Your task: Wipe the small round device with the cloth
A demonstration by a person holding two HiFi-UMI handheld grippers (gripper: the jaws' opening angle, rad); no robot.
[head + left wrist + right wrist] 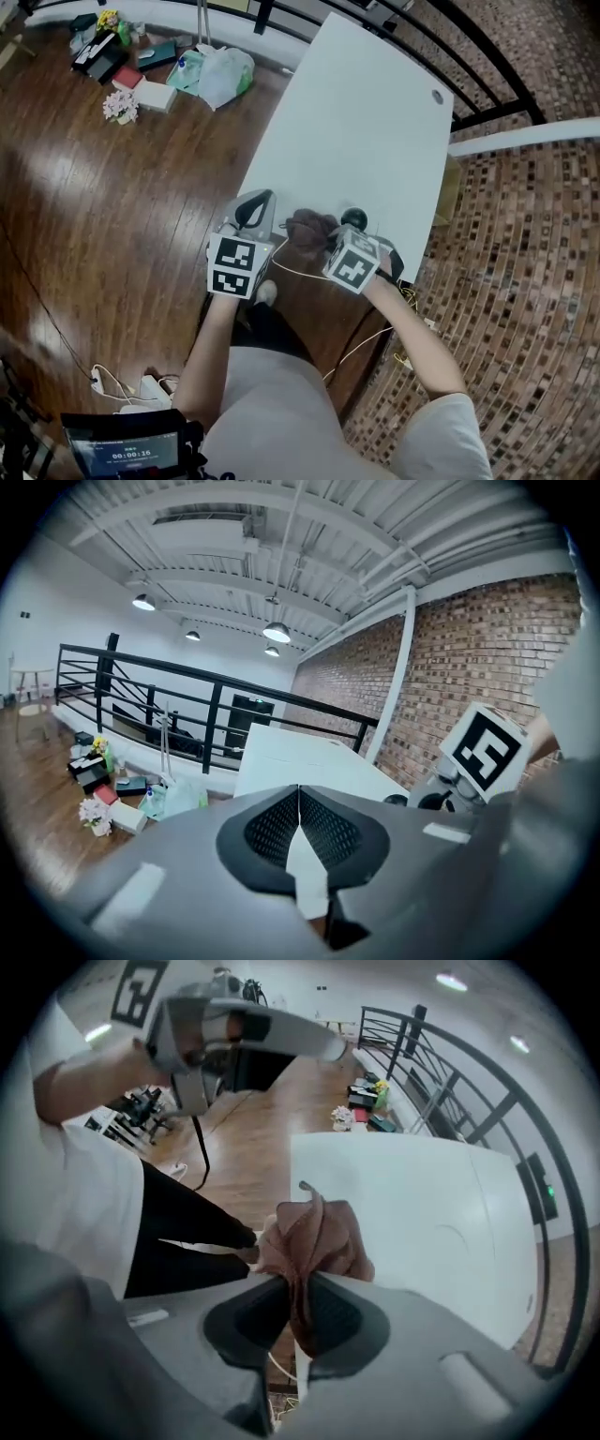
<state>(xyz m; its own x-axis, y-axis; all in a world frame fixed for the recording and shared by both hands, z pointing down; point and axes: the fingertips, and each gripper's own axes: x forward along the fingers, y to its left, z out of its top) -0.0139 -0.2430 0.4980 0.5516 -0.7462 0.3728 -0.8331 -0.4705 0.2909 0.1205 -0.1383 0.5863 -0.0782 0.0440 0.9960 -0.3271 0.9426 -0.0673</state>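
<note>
From up high, my left gripper (255, 208) and my right gripper (328, 241) sit close together over the near end of the white desk (375, 122). The brown cloth (308, 228) sticks out from my right fingers into the space between the two grippers. Just past my right fingers there is a dark little dot. I think it is the small round device (355, 218), but it is too tiny here to be sure. It looks like it is next to the cloth, not under it, so I guess the wiping has not started.

In the left gripper view, my left fingers are shut tip to tip with nothing in them. Their pads (270, 832) are black with a bumpy net pattern. The smooth, flat desk runs on ahead of them. I think this gripper is kept free so it can hold the device still.

In the right gripper view, my right fingers are squeezed tight on the cloth. It is soft and crumpled, and it puffs out in folds past the tips. I guess it is pinched by one bunch so the loose part can do the rubbing. The desk lies ahead and to the right of these fingers. I cannot see the device in this view.
</note>
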